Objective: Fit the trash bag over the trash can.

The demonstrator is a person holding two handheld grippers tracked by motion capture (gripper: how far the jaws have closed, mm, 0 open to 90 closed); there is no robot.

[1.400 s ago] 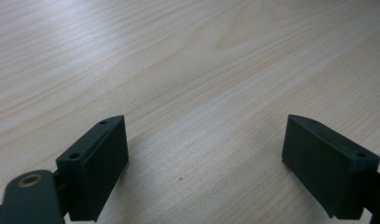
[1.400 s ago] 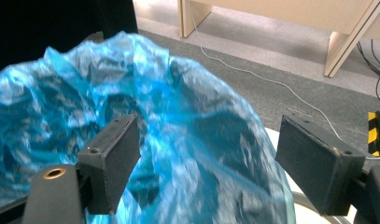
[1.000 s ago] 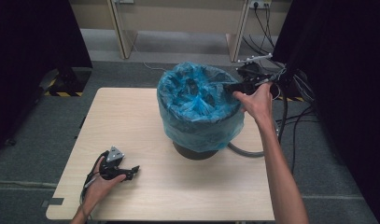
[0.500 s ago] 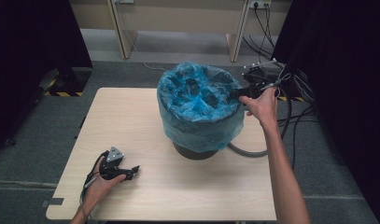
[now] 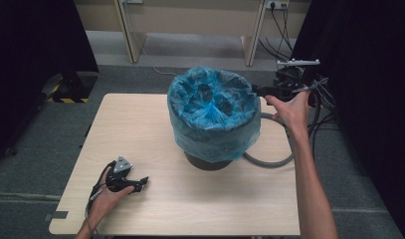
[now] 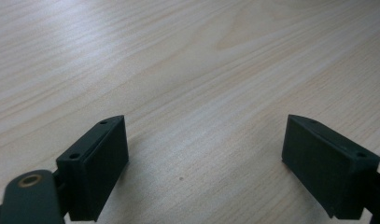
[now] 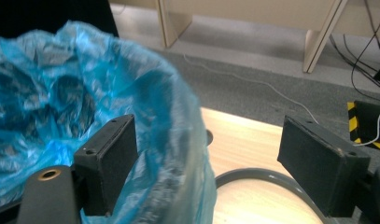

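Right tongs (image 5: 259,91) now drawn back off the bag rim, jaws apart beside the blue bag (image 5: 215,112) lining the bin at mid surface (image 5: 140,124). Left tongs (image 5: 135,183) resting apart. Next: regrip rim, tug it down.

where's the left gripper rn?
High view: left gripper rests on the table near its front-left corner, jaws open, well clear of the blue-bagged bin at centre.
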